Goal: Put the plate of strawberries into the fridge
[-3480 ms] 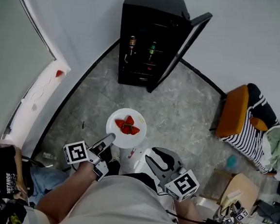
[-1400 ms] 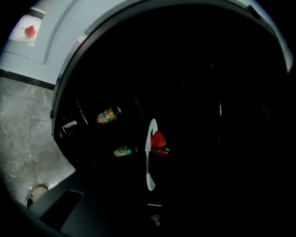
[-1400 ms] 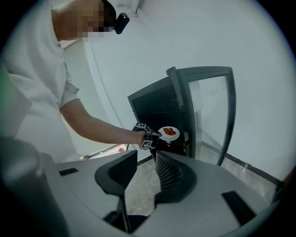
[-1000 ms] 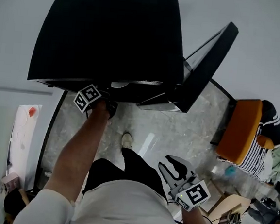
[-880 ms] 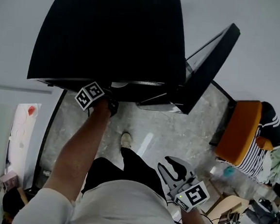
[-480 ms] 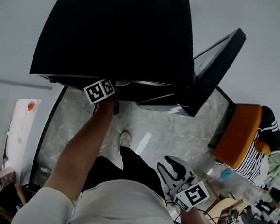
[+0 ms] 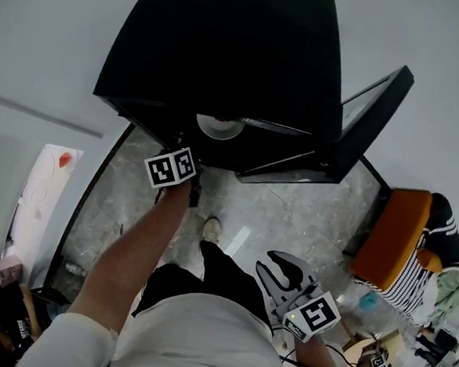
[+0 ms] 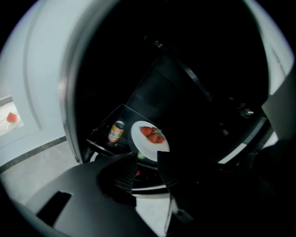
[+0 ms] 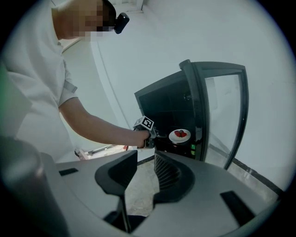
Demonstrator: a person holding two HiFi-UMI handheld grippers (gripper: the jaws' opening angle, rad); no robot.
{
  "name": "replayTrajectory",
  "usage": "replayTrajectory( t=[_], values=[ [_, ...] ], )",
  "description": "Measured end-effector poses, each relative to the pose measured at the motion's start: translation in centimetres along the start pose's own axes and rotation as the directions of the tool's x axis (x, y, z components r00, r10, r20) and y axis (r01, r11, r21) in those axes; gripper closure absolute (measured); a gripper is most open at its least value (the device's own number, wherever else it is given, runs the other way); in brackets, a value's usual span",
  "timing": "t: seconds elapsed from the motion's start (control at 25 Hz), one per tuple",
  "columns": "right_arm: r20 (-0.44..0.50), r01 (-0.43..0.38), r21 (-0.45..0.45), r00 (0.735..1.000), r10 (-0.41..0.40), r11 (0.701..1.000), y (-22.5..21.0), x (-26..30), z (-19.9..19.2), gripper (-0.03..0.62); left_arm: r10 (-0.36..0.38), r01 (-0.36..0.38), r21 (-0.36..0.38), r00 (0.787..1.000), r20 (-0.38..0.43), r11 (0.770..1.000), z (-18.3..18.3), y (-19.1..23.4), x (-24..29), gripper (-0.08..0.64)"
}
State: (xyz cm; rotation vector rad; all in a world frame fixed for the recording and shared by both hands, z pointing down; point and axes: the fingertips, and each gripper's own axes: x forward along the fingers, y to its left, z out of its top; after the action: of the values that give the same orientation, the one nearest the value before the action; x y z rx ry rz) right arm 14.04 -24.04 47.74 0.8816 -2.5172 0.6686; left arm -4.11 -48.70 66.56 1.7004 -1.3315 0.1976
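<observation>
The white plate (image 8: 147, 144) with red strawberries (image 8: 153, 134) rests on a shelf inside the black fridge (image 7: 225, 50). In the head view the plate (image 7: 218, 127) shows just under the fridge's top edge. My left gripper (image 8: 145, 160) sits just in front of the plate, its jaws opening, the pads clear of the rim and nothing between them. In the right gripper view the plate (image 9: 180, 135) sits to the right of the left gripper (image 9: 149, 128). My right gripper (image 7: 282, 265) hangs low by my hip, open and empty.
The fridge door (image 7: 371, 111) stands open to the right. A drink can (image 8: 115, 131) stands on the shelf left of the plate. An orange seat (image 7: 390, 237) with striped cloth (image 7: 435, 253) is at the right. A white ledge (image 7: 40, 202) runs along the left wall.
The plate, earlier carried over the floor in my left gripper, now lies on the fridge shelf. My left gripper has drawn back a little from the fridge opening. The right gripper stayed low.
</observation>
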Motion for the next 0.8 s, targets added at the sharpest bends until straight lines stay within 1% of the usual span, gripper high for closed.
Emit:
replayTrajectory(
  t=[0.08, 0.16, 0.28, 0.4, 0.52, 0.56, 0.8],
  values=[
    [-0.002, -0.026, -0.022, 1.000, 0.026, 0.999, 1.1, 0.5, 0.2, 0.468, -0.059, 0.059, 0.027, 0.998, -0.006, 0.998, -0.9, -1.1, -2.3, 0.416],
    [-0.003, -0.047, -0.039, 0.999, 0.047, 0.998, 2.3, 0.9, 0.3, 0.468, -0.135, 0.135, 0.046, 0.991, -0.008, 0.990, -2.0, -2.5, -5.0, 0.417],
    [0.000, -0.071, -0.059, 0.997, 0.071, 0.996, 4.8, 1.5, 0.5, 0.469, -0.241, 0.240, 0.071, 0.971, -0.002, 0.968, -3.5, -3.8, -10.2, 0.422],
    [0.000, -0.082, -0.081, 0.997, 0.082, 0.993, 7.8, 1.9, 0.3, 0.499, -0.324, 0.323, 0.128, 0.946, -0.015, 0.938, -5.5, -4.0, -16.1, 0.472],
    [0.004, -0.068, -0.089, 0.998, 0.069, 0.994, 11.4, 1.9, -0.4, 0.534, -0.352, 0.353, 0.225, 0.935, -0.047, 0.908, -8.2, -3.2, -22.6, 0.524],
    [0.006, -0.063, -0.093, 0.998, 0.064, 0.994, 12.7, 1.9, -0.8, 0.541, -0.360, 0.362, 0.246, 0.931, -0.056, 0.899, -9.1, -2.8, -24.7, 0.535],
    [0.011, -0.060, -0.144, 0.998, 0.062, 0.988, 20.6, 1.7, -3.2, 0.558, -0.425, 0.439, 0.293, 0.898, -0.113, 0.850, -13.9, -1.3, -36.4, 0.548]
  ],
)
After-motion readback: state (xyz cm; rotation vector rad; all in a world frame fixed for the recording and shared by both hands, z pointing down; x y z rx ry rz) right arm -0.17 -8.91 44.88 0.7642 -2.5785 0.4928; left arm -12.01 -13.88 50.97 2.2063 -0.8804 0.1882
